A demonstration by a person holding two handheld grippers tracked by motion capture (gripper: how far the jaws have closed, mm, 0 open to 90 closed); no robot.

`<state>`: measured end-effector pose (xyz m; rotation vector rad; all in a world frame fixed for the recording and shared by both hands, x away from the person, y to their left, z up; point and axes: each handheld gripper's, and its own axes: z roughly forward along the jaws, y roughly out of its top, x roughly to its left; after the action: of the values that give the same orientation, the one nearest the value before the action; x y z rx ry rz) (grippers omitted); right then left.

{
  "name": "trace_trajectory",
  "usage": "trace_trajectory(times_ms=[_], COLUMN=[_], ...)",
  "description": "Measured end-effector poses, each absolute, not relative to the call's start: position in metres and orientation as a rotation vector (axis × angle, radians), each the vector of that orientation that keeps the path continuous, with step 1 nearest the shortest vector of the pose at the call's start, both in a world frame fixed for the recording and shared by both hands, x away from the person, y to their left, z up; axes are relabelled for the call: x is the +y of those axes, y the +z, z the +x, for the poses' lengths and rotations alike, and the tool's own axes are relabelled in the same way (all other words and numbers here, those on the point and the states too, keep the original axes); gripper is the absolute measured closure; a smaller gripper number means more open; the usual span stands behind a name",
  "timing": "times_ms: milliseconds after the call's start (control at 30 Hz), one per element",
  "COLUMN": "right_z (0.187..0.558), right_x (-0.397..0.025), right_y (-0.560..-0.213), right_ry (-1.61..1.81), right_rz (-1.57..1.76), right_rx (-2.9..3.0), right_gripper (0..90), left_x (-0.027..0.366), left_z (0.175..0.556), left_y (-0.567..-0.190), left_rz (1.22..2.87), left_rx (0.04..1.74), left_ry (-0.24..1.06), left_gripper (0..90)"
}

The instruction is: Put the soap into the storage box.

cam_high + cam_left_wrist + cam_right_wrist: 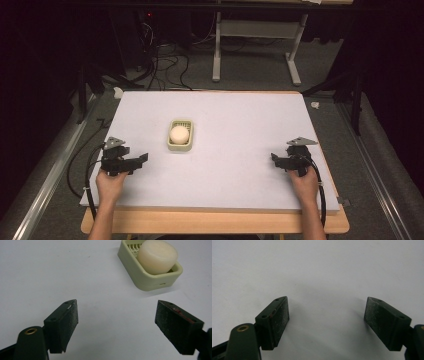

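We see pale green plastic soap dish (181, 135), rounded rectangle with slotted grid floor, mid-table on matte white board (240, 125); long axis runs near-to-far. Inside sits smooth cream soap bar (178, 133), rounded puck, flat top up. Left gripper (141, 159) near front-left, jaws wide apart, gritty black pads (68, 323) aimed toward dish. Right gripper (274, 159) front-right, well apart from dish, jaws likewise spread, nothing between them.

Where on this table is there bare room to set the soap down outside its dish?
Bare white tabletop lies on every side of the soap dish holding the soap: widest between the dish and the right gripper, narrower toward the left gripper. Only the dish itself is occupied.
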<state>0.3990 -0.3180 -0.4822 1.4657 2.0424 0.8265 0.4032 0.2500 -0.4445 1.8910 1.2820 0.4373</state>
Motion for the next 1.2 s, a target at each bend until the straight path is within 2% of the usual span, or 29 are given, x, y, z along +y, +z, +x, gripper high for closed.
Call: trace_trajectory(times_ms=[1200], right_z=[0.399], right_x=[-0.318], right_y=[-0.482], right_ry=[0.828], right_rz=[1.469], right_rx=[2.046], right_gripper=[20.7], left_x=[0.251], left_z=[0.429], left_y=[-0.480], left_rz=[1.899], left_rx=[1.420], left_ry=[0.467], left_gripper=[19.8])
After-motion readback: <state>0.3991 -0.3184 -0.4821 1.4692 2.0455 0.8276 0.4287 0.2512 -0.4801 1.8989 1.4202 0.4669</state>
